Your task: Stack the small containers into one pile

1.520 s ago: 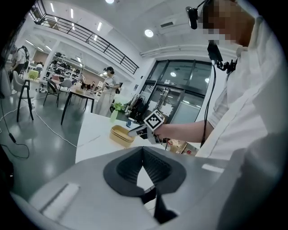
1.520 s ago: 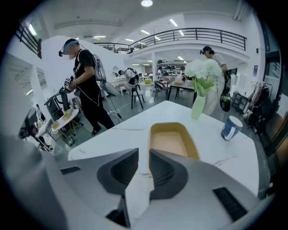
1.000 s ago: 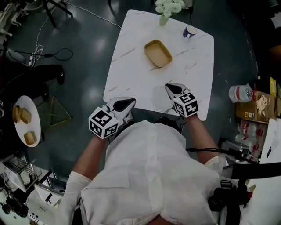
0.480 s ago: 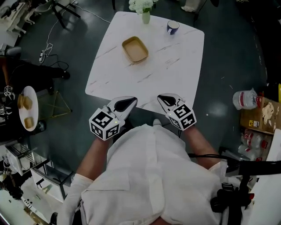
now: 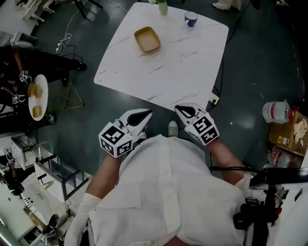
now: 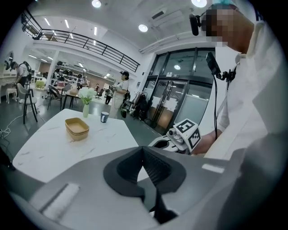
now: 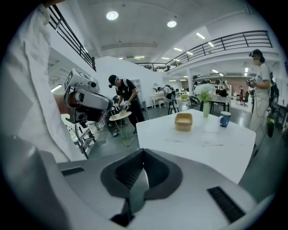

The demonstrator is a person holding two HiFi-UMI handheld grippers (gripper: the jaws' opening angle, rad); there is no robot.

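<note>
A white shirt (image 5: 163,192) with elbow-length sleeves (image 5: 83,211) is worn; the left gripper (image 5: 140,116) and right gripper (image 5: 185,111) are shelled in white and lined in black; each is topped by a black-and-white marker cube (image 5: 115,141).

Bare tabletop (image 5: 178,62) lies open before containers (image 5: 147,39); mug (image 5: 191,18) stands aside.

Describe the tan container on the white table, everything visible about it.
The tan container is a shallow rectangular tray with rounded corners, matte like kraft paper, open-topped and empty. It sits upright on the white marbled table, toward its far side, apart from the blue cup and the vase. A seam round its wall may mean nested trays; unclear. Nothing touches it but the table.
</note>
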